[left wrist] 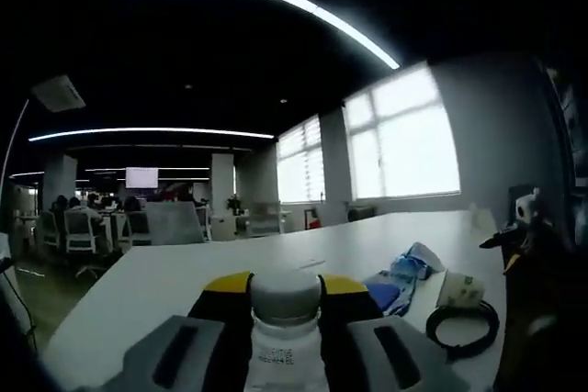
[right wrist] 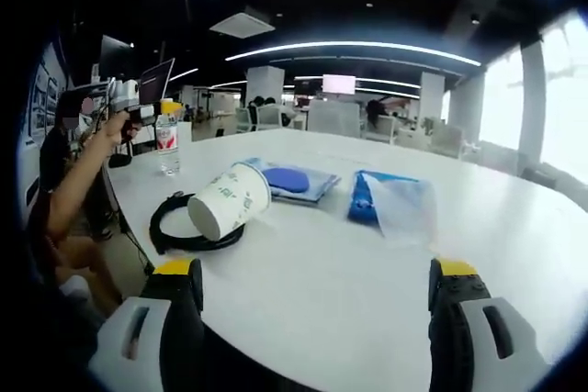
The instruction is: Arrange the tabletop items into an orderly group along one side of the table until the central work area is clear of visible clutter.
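Left gripper: the left gripper (left wrist: pixel 286 314) is pinched on a clear plastic bottle with a grey cap (left wrist: pixel 286 319), its yellow-tipped black jaws pressed to both sides of the neck; in the right gripper view the same gripper (right wrist: pixel 147 113) holds the bottle (right wrist: pixel 167 144) upright at the far left edge of the table.
Right gripper: the right gripper (right wrist: pixel 317 293) hangs over the near edge with its jaws spread wide and nothing between them.
Table: the long white table (right wrist: pixel 367 282) carries the remaining items in its near-left part.
Cup: a white paper cup with green print (right wrist: pixel 228 199) lies on its side, resting against a coiled black cable (right wrist: pixel 175 227).
Pouches: a blue flat pouch in a clear sleeve (right wrist: pixel 289 181) lies just behind the cup; a second blue-and-clear plastic bag (right wrist: pixel 390 201) lies beside it, to the right.
Left gripper view: the cup (left wrist: pixel 459 289), cable (left wrist: pixel 462 326) and blue pouches (left wrist: pixel 404 277) sit to the right of the bottle.
Person: a hand (right wrist: pixel 112 128) grips the left tool.
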The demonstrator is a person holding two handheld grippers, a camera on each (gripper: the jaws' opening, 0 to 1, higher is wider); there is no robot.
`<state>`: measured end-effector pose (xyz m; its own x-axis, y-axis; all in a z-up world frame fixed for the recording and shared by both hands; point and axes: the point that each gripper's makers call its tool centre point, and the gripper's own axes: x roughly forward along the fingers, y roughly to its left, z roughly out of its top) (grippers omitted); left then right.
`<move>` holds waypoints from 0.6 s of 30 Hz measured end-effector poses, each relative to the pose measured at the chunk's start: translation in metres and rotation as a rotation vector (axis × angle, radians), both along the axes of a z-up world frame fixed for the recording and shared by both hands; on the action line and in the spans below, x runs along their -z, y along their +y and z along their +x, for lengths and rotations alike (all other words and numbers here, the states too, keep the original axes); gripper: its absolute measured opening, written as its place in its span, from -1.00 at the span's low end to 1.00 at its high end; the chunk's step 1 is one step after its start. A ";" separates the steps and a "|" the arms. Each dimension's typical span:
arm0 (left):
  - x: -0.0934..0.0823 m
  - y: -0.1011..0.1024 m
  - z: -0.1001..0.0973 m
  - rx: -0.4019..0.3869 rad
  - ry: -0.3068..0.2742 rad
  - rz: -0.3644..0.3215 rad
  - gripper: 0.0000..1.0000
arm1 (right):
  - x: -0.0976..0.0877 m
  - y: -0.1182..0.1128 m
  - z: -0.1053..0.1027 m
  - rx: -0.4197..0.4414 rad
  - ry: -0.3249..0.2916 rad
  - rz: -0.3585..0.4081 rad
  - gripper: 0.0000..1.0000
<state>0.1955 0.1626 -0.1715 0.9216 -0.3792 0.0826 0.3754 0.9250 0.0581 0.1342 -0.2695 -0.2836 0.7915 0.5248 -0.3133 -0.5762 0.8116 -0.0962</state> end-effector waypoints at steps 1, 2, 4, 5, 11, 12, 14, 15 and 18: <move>0.000 0.002 0.001 0.008 0.010 -0.014 -0.53 | 0.000 0.000 0.000 0.003 -0.001 0.001 1.00; 0.000 0.003 0.002 0.018 0.012 -0.017 -0.53 | 0.000 -0.001 0.000 0.005 -0.001 0.000 1.00; 0.000 0.006 0.004 0.025 0.019 -0.028 -0.53 | 0.000 -0.002 0.000 0.009 0.000 -0.001 1.00; 0.000 0.005 0.005 0.034 0.016 -0.026 -0.53 | 0.000 -0.003 0.000 0.011 0.000 0.001 1.00; -0.007 0.002 0.011 0.101 -0.034 -0.031 -0.54 | 0.002 -0.005 -0.002 0.018 0.003 0.004 1.00; -0.008 0.000 0.010 0.107 -0.037 -0.025 -0.54 | 0.002 -0.006 -0.002 0.019 0.003 0.004 1.00; -0.008 -0.002 0.014 0.119 -0.016 -0.032 -0.54 | 0.003 -0.008 -0.002 0.025 0.006 0.004 1.00; -0.009 -0.003 0.015 0.130 -0.014 -0.041 -0.54 | 0.003 -0.008 -0.002 0.025 0.006 0.004 1.00; -0.013 -0.007 0.019 0.174 -0.009 -0.046 -0.54 | 0.003 -0.012 -0.003 0.030 0.007 0.006 1.00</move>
<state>0.2147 0.1556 -0.1590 0.8414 -0.5288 0.1115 0.5300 0.8478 0.0213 0.1315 -0.2813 -0.2865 0.8046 0.5032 -0.3153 -0.5525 0.8289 -0.0871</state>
